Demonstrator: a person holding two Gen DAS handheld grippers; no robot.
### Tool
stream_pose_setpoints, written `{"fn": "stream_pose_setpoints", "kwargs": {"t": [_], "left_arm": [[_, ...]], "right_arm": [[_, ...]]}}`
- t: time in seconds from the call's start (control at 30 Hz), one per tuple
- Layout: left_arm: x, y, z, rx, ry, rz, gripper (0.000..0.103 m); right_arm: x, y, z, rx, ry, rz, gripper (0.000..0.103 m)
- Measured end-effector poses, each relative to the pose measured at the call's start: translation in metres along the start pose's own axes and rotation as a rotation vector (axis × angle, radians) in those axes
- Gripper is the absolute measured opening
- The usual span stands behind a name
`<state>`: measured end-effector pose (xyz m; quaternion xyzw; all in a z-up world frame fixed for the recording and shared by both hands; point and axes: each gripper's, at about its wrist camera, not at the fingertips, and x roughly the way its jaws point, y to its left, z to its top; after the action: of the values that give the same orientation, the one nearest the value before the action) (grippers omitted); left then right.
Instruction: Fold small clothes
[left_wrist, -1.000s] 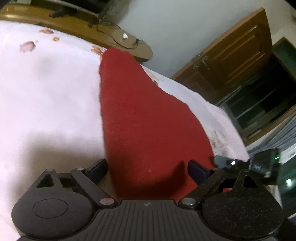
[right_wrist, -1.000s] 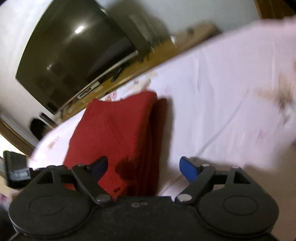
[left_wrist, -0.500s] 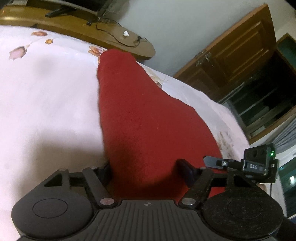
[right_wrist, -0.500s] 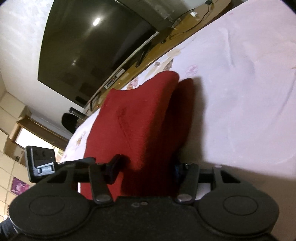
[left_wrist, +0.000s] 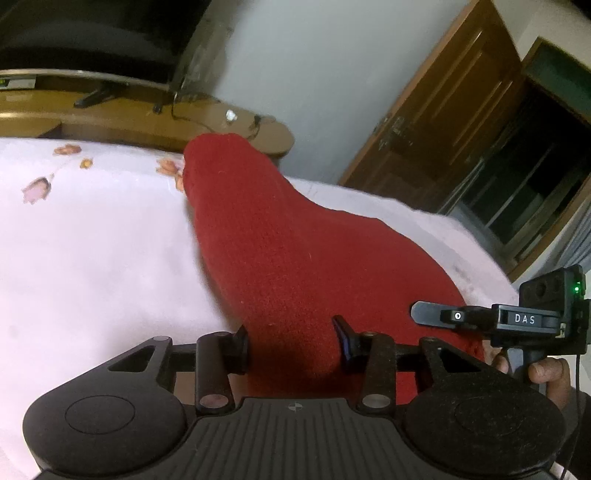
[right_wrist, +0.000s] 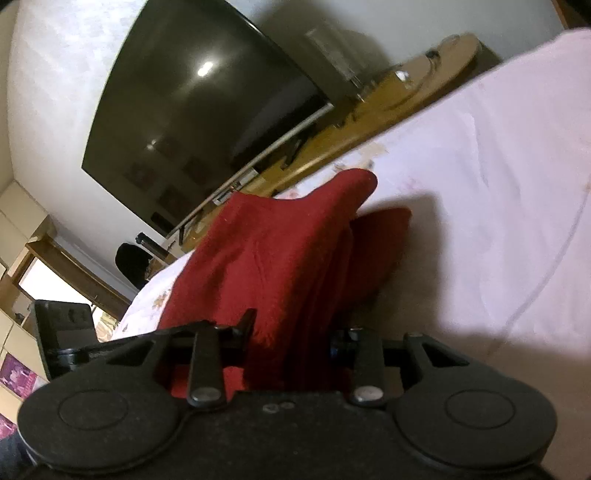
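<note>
A red knitted garment (left_wrist: 295, 251) lies on the white flowered bed sheet (left_wrist: 92, 258), its near edge raised off the sheet. My left gripper (left_wrist: 291, 341) has its jaws closing, and both pads press a bunched fold of that near edge. In the right wrist view the same red garment (right_wrist: 273, 258) rises in a ridge from my right gripper (right_wrist: 295, 332), whose jaws are also closing, pads pressed on the cloth. The right gripper's body (left_wrist: 480, 317) shows at the garment's right side, held by a hand (left_wrist: 546, 373).
A long wooden bench (left_wrist: 129, 125) with cables runs along the bed's far side, under a large dark TV (right_wrist: 199, 122). A brown door (left_wrist: 443, 122) stands at the back right. Bare sheet (right_wrist: 480, 184) spreads to the right of the garment.
Both grippers went from wide open around the garment's near edge to closed on it. The cloth bunched between the fingers, and its near edge lifted off the sheet.
</note>
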<state>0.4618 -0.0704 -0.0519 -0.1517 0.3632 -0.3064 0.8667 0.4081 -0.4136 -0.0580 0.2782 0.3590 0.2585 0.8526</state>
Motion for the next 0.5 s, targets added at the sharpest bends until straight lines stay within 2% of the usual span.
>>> {"fn": "stream_pose_setpoints", "kwargs": {"t": [0.23,0.5], "left_arm": [[-0.056,0.024,0.005,-0.003,-0.057,-0.006,0.042],[-0.158,0.087,-0.003,-0.011,-0.103,0.069,0.042]], "right_arm": [[0.008,0.055,0.007,-0.061,-0.006,-0.027,0.035],[0.075,0.136,-0.008,-0.109,0.023,0.015,0.035]]}}
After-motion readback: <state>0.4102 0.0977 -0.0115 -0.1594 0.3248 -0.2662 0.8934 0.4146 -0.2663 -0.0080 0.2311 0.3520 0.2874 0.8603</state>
